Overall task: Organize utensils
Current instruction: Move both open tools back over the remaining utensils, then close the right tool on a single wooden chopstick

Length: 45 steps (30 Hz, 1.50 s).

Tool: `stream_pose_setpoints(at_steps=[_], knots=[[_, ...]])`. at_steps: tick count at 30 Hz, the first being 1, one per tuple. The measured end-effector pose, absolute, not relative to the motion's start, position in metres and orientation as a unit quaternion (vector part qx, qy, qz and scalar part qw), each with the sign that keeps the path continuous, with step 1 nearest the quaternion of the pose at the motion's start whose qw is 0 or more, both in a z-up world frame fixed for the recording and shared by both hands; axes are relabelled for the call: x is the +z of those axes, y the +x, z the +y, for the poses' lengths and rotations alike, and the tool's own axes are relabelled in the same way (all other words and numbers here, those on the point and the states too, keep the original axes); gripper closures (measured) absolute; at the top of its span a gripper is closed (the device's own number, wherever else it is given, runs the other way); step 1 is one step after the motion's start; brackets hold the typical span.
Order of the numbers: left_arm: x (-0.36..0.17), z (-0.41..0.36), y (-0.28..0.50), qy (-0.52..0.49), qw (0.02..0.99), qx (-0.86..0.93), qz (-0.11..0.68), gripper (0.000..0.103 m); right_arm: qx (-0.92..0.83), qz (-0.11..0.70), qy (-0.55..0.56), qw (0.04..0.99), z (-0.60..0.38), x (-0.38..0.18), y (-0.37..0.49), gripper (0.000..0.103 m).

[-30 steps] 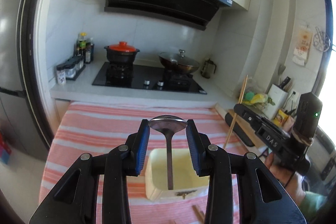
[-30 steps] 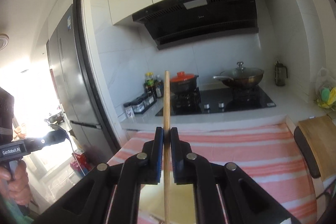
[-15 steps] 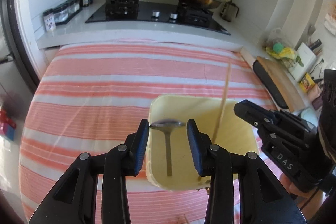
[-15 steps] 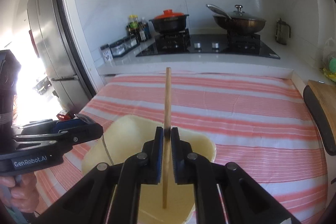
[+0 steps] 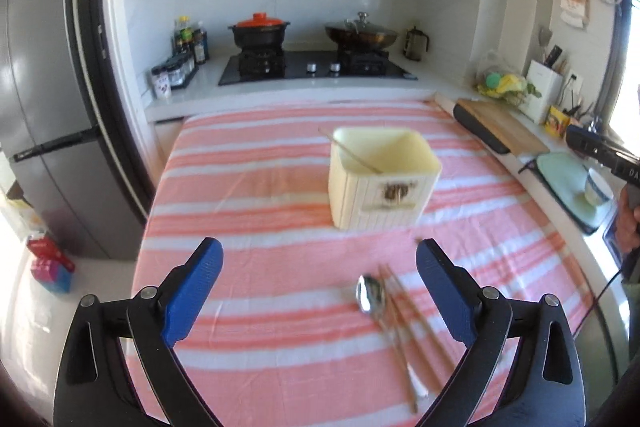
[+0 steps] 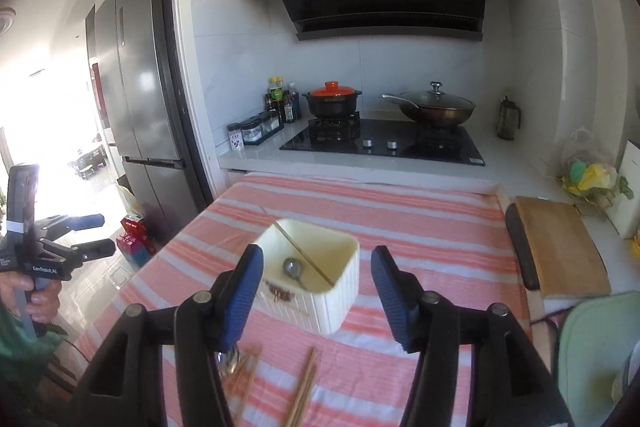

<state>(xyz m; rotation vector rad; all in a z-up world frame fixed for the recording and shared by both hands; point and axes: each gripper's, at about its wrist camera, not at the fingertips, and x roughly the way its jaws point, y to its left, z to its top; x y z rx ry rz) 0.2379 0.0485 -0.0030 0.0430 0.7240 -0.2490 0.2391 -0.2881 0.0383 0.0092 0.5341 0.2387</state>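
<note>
Right wrist: spoon (image 6: 291,265) in holder (image 6: 344,289), beyond spread, empty fingers (image 6: 245,290).

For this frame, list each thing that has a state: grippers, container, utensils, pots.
left gripper: open, empty
right gripper: open, empty
cream container: upright, holding a spoon and one chopstick
loose spoon: flat on the cloth
loose chopsticks: flat beside it
black pot: lidded
wok: lidded
</note>
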Motion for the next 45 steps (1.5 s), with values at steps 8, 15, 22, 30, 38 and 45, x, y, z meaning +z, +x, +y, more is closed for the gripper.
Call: stream_pose_setpoints(at_steps=[8,15,22,30,38,45], knots=[[-0.14,0.032,0.157,-0.029,0.894,-0.087,0.439,0.006,0.035,0.325,0.028,0.945,-0.278,-0.128,0.12,0.044],[-0.155,0.016,0.175,-0.039,0.893,-0.075,0.443,0.006,0.041,0.358,0.04,0.932,-0.266,-0.168,0.091,0.044],[-0.17,-0.005,0.228,-0.025,0.894,-0.058,0.443,0.006,0.039,0.347,0.041,0.936,-0.264,-0.156,0.104,0.044],[-0.192,-0.021,0.262,0.0,0.889,-0.036,0.456,0.006,0.043,0.349,0.047,0.935,-0.263,-0.156,0.109,0.044],[-0.206,-0.026,0.272,0.021,0.886,-0.024,0.463,0.004,0.035,0.383,0.041,0.922,-0.269,-0.166,0.145,0.044],[-0.207,-0.023,0.269,0.017,0.888,-0.024,0.46,0.001,0.083,0.451,0.073,0.886,-0.266,-0.193,0.204,0.068]])
